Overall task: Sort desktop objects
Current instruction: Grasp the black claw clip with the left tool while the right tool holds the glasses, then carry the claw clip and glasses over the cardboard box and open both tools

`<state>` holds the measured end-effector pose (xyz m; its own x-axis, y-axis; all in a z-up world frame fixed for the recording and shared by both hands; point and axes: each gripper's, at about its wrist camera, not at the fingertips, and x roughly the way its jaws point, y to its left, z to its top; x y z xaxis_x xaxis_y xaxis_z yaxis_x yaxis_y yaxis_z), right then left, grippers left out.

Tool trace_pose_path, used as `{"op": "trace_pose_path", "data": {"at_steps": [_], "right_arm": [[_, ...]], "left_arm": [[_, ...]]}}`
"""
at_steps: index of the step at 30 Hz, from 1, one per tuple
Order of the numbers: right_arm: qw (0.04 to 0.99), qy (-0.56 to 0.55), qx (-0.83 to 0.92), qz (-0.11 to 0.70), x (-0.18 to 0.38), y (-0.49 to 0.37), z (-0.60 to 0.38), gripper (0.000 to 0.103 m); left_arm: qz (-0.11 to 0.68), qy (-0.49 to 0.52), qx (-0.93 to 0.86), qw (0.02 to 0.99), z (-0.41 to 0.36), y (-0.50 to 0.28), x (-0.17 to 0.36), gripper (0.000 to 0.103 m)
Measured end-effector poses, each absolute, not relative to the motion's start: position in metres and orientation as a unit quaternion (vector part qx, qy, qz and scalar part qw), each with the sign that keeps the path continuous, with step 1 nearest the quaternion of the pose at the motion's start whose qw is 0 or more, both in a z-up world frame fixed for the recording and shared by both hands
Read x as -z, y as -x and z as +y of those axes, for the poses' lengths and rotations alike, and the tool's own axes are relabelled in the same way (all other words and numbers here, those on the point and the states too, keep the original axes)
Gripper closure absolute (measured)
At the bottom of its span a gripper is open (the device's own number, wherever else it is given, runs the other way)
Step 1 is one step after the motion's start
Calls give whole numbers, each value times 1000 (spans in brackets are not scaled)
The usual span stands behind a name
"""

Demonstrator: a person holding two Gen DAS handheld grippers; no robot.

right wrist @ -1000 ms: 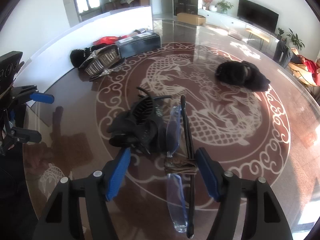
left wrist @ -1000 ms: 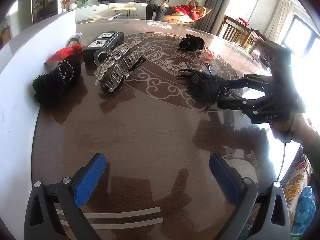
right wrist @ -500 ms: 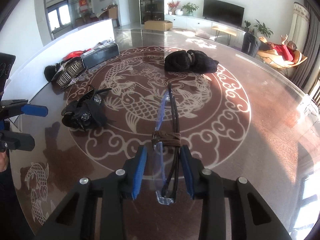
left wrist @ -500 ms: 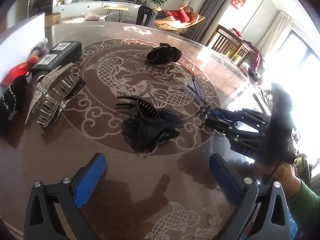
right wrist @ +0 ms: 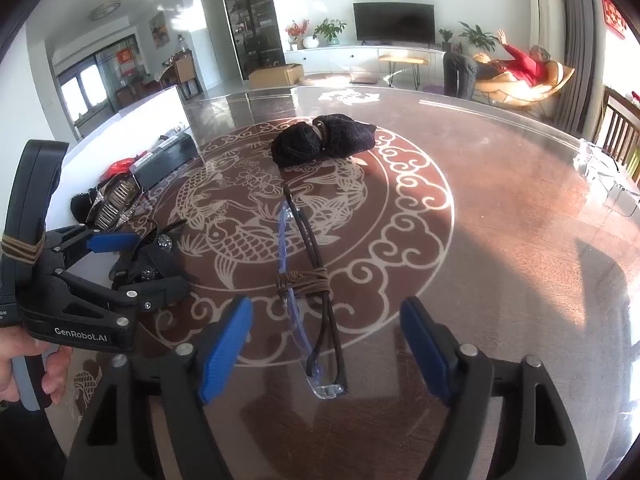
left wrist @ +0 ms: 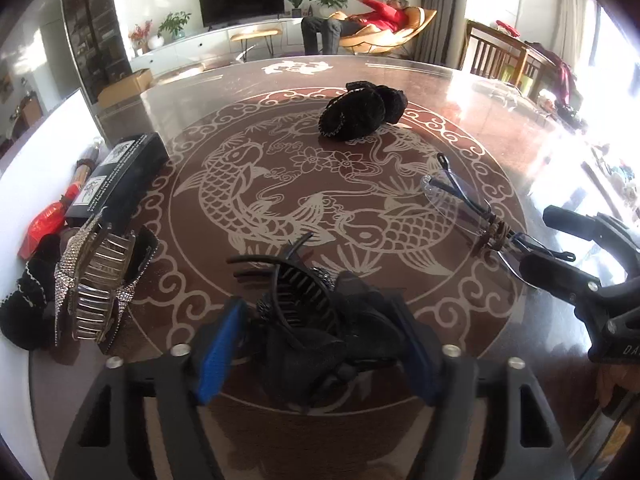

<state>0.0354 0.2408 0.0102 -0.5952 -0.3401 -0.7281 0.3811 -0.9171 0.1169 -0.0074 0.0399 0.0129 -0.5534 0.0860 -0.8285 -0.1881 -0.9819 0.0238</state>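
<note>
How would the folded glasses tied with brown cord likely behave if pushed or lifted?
The glasses lie flat on a glossy table, so they would probably slide rather than roll. The thin arms and clear lens look light and fragile. The brown cord should keep them folded when lifted.

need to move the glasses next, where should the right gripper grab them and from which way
Grip the folded glasses at the brown cord wrap, where lens and arms are bundled tight. They lie flat, running lengthwise away from the right gripper, whose jaws are opening with the glasses between them, untouched. Come from above along that line, one pad each long side.
</note>
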Motion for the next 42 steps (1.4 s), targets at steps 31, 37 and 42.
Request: {"op": "trace_pose_path", "data": {"at_steps": [31, 37, 42], "right_arm": [[362, -380, 851, -29, -138, -60, 126, 77], [470, -353, 809, 0, -165, -65, -46, 76], [489, -384, 782, 37, -141, -50, -181, 76]], "left_arm": [[-75, 356, -930, 44, -167, -130, -150, 64], [-88, 385, -915, -77, -291, -122, -150, 64], [-107, 435, -887, -114, -344, -106, -113, 64]]}}
